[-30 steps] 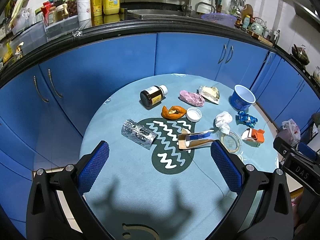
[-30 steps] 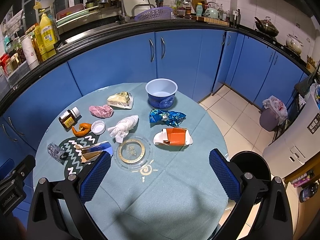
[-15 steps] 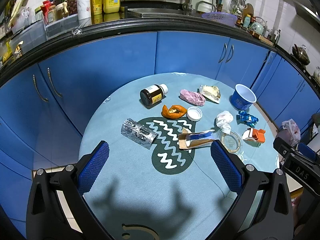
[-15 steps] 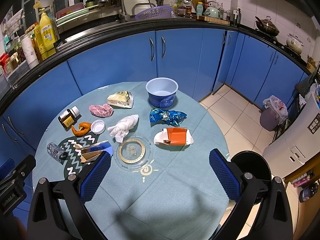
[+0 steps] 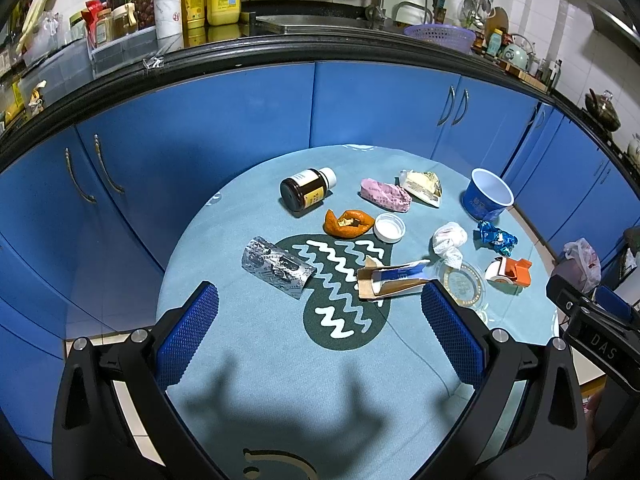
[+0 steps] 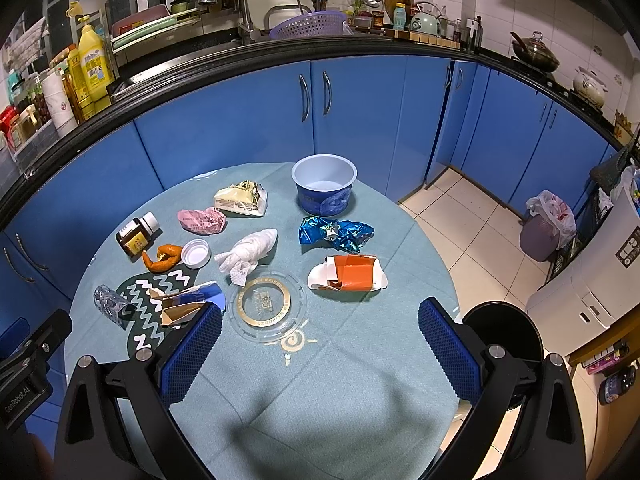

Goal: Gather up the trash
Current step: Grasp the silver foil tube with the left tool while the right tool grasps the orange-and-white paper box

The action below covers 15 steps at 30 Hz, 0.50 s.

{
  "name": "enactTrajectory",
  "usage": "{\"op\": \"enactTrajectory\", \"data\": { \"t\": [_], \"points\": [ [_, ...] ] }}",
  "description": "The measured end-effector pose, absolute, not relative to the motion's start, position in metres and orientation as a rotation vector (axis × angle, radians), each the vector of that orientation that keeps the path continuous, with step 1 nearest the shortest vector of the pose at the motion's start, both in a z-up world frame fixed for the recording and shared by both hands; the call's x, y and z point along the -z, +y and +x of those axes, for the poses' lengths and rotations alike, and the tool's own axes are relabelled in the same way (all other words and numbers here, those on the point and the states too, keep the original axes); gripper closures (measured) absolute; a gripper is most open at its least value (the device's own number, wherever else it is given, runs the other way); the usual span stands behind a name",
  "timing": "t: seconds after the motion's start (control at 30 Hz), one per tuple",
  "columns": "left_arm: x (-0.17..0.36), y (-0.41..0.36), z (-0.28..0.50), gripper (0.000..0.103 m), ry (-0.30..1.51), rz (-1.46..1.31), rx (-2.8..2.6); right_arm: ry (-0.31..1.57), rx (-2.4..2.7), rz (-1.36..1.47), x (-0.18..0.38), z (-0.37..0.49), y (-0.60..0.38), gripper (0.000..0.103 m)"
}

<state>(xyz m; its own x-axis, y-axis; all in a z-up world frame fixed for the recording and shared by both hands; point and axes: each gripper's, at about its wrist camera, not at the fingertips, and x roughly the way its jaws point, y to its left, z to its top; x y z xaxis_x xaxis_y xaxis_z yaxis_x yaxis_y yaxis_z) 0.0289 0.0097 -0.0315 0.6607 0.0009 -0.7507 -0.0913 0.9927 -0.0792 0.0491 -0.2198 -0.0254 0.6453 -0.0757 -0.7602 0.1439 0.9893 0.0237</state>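
Trash lies scattered on a round table under a teal cloth [image 5: 280, 380]. In the left wrist view I see a brown pill bottle [image 5: 306, 194], an orange peel [image 5: 347, 223], a white cap [image 5: 389, 228], a silver foil pack [image 5: 276, 267], a torn paper carton [image 5: 390, 280] and a crumpled tissue [image 5: 449, 240]. The right wrist view shows a blue cup [image 6: 324, 190], a blue foil wrapper [image 6: 335, 232], an orange-and-white box [image 6: 349, 273] and a clear lid [image 6: 269, 303]. My left gripper [image 5: 320, 332] and right gripper [image 6: 320, 344] both hover open above the near side, holding nothing.
A black bin [image 6: 505, 336] stands on the tiled floor right of the table. Blue cabinets [image 6: 360, 120] curve behind it under a cluttered black counter. A pink wrapper [image 6: 201, 221] and a yellow snack packet [image 6: 241, 199] lie near the far edge.
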Motion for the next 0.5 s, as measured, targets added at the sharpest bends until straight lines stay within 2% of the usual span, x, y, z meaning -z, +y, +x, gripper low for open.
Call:
{"op": "enactTrajectory", "data": {
  "t": [0.5],
  "points": [
    [0.077, 0.037, 0.043, 0.003, 0.955, -0.147, -0.096, 0.961, 0.168, 0.147, 0.062, 0.072, -0.247, 0.007]
  ]
}}
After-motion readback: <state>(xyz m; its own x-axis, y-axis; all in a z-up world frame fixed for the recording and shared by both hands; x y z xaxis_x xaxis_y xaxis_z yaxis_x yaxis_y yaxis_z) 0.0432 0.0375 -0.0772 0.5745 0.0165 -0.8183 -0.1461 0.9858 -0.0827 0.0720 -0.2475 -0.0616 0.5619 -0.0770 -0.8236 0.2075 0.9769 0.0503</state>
